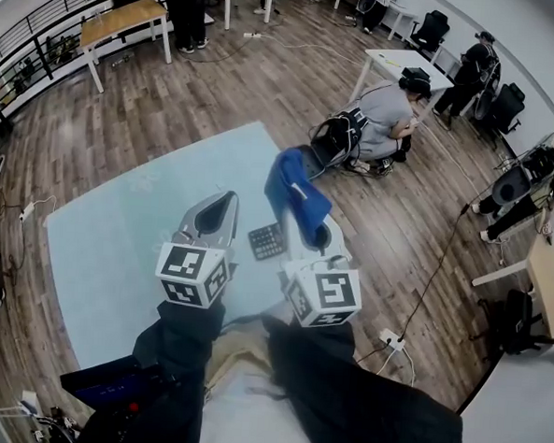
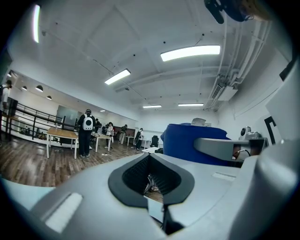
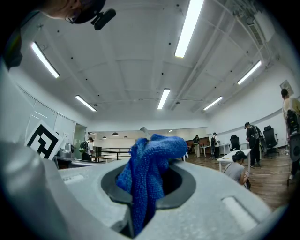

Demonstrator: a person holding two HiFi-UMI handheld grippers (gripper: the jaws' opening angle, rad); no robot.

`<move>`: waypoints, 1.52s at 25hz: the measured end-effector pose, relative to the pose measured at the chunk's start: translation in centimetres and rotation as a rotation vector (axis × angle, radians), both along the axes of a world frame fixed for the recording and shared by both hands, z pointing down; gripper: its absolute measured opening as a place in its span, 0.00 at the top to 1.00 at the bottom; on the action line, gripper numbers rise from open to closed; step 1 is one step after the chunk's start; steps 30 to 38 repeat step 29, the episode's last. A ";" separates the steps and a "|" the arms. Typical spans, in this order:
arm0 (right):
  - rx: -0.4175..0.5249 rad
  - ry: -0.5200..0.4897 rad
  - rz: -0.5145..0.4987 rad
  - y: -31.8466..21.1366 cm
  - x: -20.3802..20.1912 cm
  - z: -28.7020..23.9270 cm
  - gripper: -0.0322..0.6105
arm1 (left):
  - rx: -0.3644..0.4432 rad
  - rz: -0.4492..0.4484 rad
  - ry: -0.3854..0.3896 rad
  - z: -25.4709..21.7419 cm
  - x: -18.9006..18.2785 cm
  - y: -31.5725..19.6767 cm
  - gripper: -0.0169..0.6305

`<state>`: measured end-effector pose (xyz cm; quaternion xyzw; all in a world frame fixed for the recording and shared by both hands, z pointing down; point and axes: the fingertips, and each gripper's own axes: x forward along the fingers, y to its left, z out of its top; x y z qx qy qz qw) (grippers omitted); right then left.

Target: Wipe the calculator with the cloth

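A dark calculator [image 1: 267, 241] lies on the light blue table [image 1: 116, 253], near its right edge, between my two grippers. My right gripper [image 1: 316, 229] is shut on a blue cloth [image 1: 296, 191], which stands up in a bunch above the jaws, just right of and above the calculator. In the right gripper view the cloth [image 3: 149, 171] fills the hollow of the right gripper [image 3: 146, 187], which points up toward the ceiling. My left gripper [image 1: 217, 214] hovers left of the calculator, jaws together and empty. The left gripper view shows the left gripper [image 2: 151, 180] and the cloth [image 2: 186, 143] to its right; the calculator is hidden in both gripper views.
Wooden floor surrounds the table. A crouching person [image 1: 388, 112] and a backpack [image 1: 338, 138] are beyond the table's far right corner. A power strip [image 1: 390, 341] with cables lies on the floor at right. More desks [image 1: 126, 19], chairs and people stand farther off.
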<state>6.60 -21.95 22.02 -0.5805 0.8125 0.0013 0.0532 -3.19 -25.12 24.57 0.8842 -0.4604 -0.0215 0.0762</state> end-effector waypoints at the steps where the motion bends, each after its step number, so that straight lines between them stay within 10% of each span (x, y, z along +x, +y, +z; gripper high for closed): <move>1: 0.001 0.000 -0.001 0.1 0.0 0.0 0.85 | 0.000 0.000 -0.002 0.0 0.1 0.1 0.98; 38: -0.021 0.011 -0.011 0.1 -0.4 0.6 0.85 | -0.070 0.057 -0.013 1.9 0.9 0.4 0.98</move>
